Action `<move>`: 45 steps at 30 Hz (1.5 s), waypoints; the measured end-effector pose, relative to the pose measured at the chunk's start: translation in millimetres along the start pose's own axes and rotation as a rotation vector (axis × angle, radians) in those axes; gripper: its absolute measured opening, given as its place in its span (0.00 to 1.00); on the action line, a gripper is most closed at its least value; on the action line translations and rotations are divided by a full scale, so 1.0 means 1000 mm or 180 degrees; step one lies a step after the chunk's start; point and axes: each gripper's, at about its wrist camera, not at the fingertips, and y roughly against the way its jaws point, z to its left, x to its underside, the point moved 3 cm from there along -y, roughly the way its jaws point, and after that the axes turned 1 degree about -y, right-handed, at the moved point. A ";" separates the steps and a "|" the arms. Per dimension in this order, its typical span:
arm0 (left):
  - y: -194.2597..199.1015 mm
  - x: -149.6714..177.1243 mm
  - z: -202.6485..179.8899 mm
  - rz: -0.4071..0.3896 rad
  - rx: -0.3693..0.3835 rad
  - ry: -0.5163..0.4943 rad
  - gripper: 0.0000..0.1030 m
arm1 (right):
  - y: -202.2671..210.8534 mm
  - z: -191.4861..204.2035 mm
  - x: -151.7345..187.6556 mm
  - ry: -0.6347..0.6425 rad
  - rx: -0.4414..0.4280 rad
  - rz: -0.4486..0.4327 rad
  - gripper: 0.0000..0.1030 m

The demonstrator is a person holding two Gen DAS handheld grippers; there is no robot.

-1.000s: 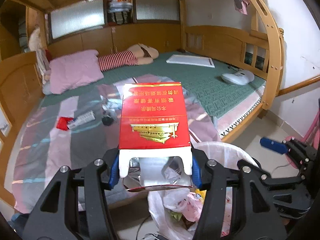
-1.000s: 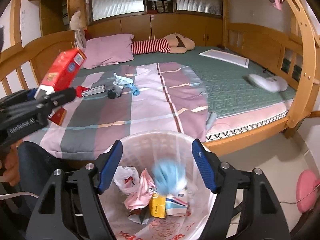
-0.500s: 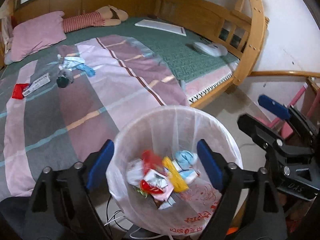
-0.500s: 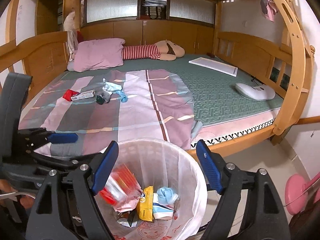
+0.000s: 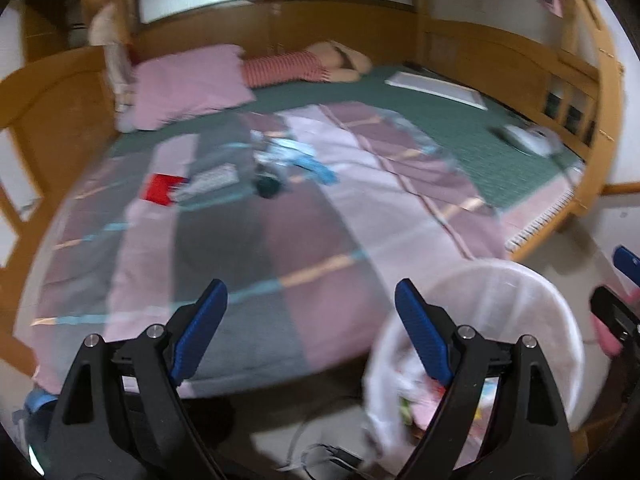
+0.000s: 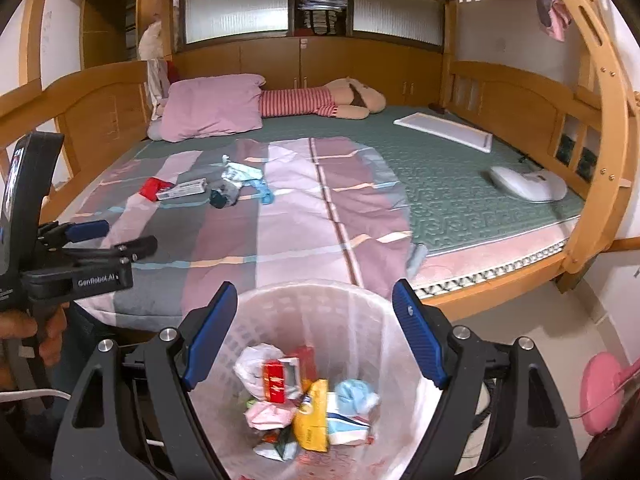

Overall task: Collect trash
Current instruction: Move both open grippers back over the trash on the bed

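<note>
A white mesh trash bin (image 6: 360, 320) stands on the floor at the bed's front edge, holding a red cigarette box (image 6: 274, 384) among several wrappers. My right gripper (image 6: 315, 292) hangs open just above it, with nothing between its pads. My left gripper (image 5: 308, 292) is open and empty over the striped blanket's near edge, with the bin (image 5: 520, 292) to its right. It also shows in the right wrist view as the left gripper (image 6: 120, 236). Further up the blanket lie a red packet (image 5: 160, 188), a white box (image 5: 212, 180), a dark ball (image 5: 269, 186) and crumpled wrappers (image 5: 288, 152).
A pink pillow (image 6: 216, 106) and a striped plush toy (image 6: 320, 102) lie at the head of the bed. A white board (image 6: 444, 132) and a white device (image 6: 528, 184) rest on the green mat. A wooden ladder post (image 6: 600, 168) rises at the right, with a pink object (image 6: 600, 396) on the floor.
My left gripper opened and the red cigarette box fell into the bin. It then swung left from over the bin to the bed. My right gripper stayed above the bin.
</note>
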 end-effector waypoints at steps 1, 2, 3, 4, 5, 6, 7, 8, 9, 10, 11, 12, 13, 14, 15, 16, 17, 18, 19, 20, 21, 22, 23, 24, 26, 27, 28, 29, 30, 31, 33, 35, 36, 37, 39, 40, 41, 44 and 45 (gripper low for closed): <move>-0.001 -0.001 0.009 -0.0015 -0.0071 0.0049 0.83 | -0.005 0.004 -0.003 -0.0018 -0.0058 0.0011 0.76; -0.003 -0.002 0.023 -0.0018 -0.0157 0.0127 0.83 | -0.014 0.008 -0.007 -0.0033 -0.0145 0.0030 0.76; -0.007 -0.004 0.038 -0.0007 -0.0237 0.0225 0.83 | -0.019 0.012 -0.010 -0.0041 -0.0205 0.0042 0.76; -0.012 -0.005 0.058 0.0003 -0.0331 0.0371 0.83 | -0.029 0.016 -0.016 -0.0048 -0.0289 0.0054 0.76; -0.014 -0.006 0.071 0.0009 -0.0387 0.0472 0.83 | -0.038 0.019 -0.022 -0.0042 -0.0339 0.0055 0.76; -0.019 -0.006 0.091 0.0021 -0.0473 0.0618 0.83 | -0.051 0.024 -0.030 -0.0008 -0.0366 0.0049 0.76; -0.025 -0.006 0.114 0.0047 -0.0589 0.0787 0.83 | -0.064 0.030 -0.038 0.0031 -0.0375 0.0046 0.76; -0.028 -0.005 0.128 0.0067 -0.0657 0.0888 0.82 | -0.077 0.034 -0.045 0.0053 -0.0404 0.0051 0.76; -0.034 -0.003 0.147 0.0097 -0.0734 0.1021 0.81 | -0.095 0.040 -0.055 0.0063 -0.0467 0.0073 0.76; -0.040 -0.002 0.161 0.0124 -0.0790 0.1124 0.79 | -0.115 0.048 -0.066 0.0079 -0.0530 0.0103 0.76; -0.050 -0.001 0.182 0.0176 -0.0856 0.1257 0.78 | -0.129 0.054 -0.073 0.0097 -0.0559 0.0121 0.76; -0.057 -0.001 0.192 0.0204 -0.0879 0.1314 0.78 | -0.155 0.065 -0.088 0.0161 -0.0562 0.0126 0.76; -0.067 -0.001 0.205 0.0238 -0.0913 0.1384 0.78 | -0.170 0.073 -0.096 0.0215 -0.0553 0.0115 0.76; -0.072 -0.001 0.213 0.0249 -0.0945 0.1419 0.78 | -0.195 0.086 -0.110 0.0305 -0.0558 0.0088 0.76; -0.081 0.000 0.222 0.0258 -0.0991 0.1468 0.78 | -0.210 0.094 -0.117 0.0344 -0.0573 0.0084 0.76; -0.091 -0.001 0.232 0.0263 -0.1036 0.1525 0.78 | -0.234 0.107 -0.127 0.0414 -0.0534 0.0091 0.76; -0.097 0.000 0.236 0.0264 -0.1062 0.1558 0.78 | -0.251 0.115 -0.133 0.0470 -0.0518 0.0102 0.76; -0.106 0.002 0.241 0.0268 -0.1096 0.1599 0.78 | -0.282 0.129 -0.143 0.0527 -0.0565 0.0156 0.76; -0.118 0.005 0.247 0.0282 -0.1119 0.1641 0.78 | -0.298 0.135 -0.148 0.0516 -0.0569 0.0172 0.76; -0.124 0.009 0.248 0.0323 -0.1129 0.1671 0.78 | -0.315 0.140 -0.154 0.0501 -0.0537 0.0174 0.76; -0.133 0.016 0.251 0.0454 -0.1124 0.1756 0.78 | -0.339 0.147 -0.162 0.0511 -0.0477 0.0192 0.76; -0.136 0.020 0.252 0.0527 -0.1091 0.1838 0.78 | -0.360 0.153 -0.169 0.0493 -0.0428 0.0222 0.76; -0.140 0.023 0.255 0.0548 -0.1006 0.1924 0.78 | -0.377 0.157 -0.174 0.0467 -0.0384 0.0241 0.76; -0.143 0.024 0.255 0.0556 -0.0967 0.1945 0.78 | -0.404 0.164 -0.178 0.0496 -0.0306 0.0307 0.79; -0.145 0.024 0.253 0.0575 -0.0975 0.1881 0.81 | -0.442 0.174 -0.177 0.0617 -0.0205 0.0501 0.81; -0.146 0.023 0.252 0.0586 -0.0967 0.1874 0.81 | -0.454 0.177 -0.175 0.0647 -0.0214 0.0596 0.81; -0.148 0.024 0.253 0.0606 -0.0953 0.1916 0.81 | -0.471 0.181 -0.170 0.0678 -0.0267 0.0759 0.81; -0.149 0.026 0.253 0.0627 -0.0932 0.1955 0.81 | -0.484 0.184 -0.165 0.0691 -0.0314 0.0920 0.81; -0.152 0.027 0.254 0.0661 -0.0895 0.2014 0.81 | -0.494 0.187 -0.159 0.0675 -0.0406 0.1039 0.74; -0.153 0.029 0.256 0.0693 -0.0861 0.2079 0.81 | -0.493 0.191 -0.155 0.0622 -0.0582 0.1048 0.56; -0.157 0.030 0.257 0.0704 -0.0839 0.2165 0.81 | -0.480 0.205 -0.145 0.0648 -0.0848 0.1100 0.37; -0.154 0.032 0.260 0.0669 -0.0877 0.2254 0.81 | -0.466 0.218 -0.133 0.0706 -0.1130 0.1250 0.29; -0.152 0.033 0.262 0.0640 -0.0907 0.2303 0.81 | -0.455 0.225 -0.124 0.0746 -0.1267 0.1317 0.29; -0.149 0.035 0.265 0.0614 -0.0934 0.2353 0.81 | -0.442 0.231 -0.116 0.0797 -0.1366 0.1377 0.29; -0.146 0.038 0.269 0.0600 -0.0972 0.2424 0.81 | -0.418 0.243 -0.102 0.0826 -0.1740 0.1525 0.29; -0.146 0.039 0.270 0.0605 -0.0980 0.2449 0.81 | -0.405 0.248 -0.097 0.0817 -0.1977 0.1594 0.30; -0.146 0.041 0.271 0.0623 -0.0979 0.2467 0.81 | -0.394 0.251 -0.095 0.0834 -0.2081 0.1601 0.32; -0.149 0.043 0.269 0.0686 -0.0971 0.2425 0.81 | -0.364 0.247 -0.104 0.0926 -0.1946 0.1268 0.65; -0.150 0.043 0.267 0.0706 -0.0953 0.2392 0.82 | -0.356 0.243 -0.109 0.0961 -0.1825 0.1144 0.67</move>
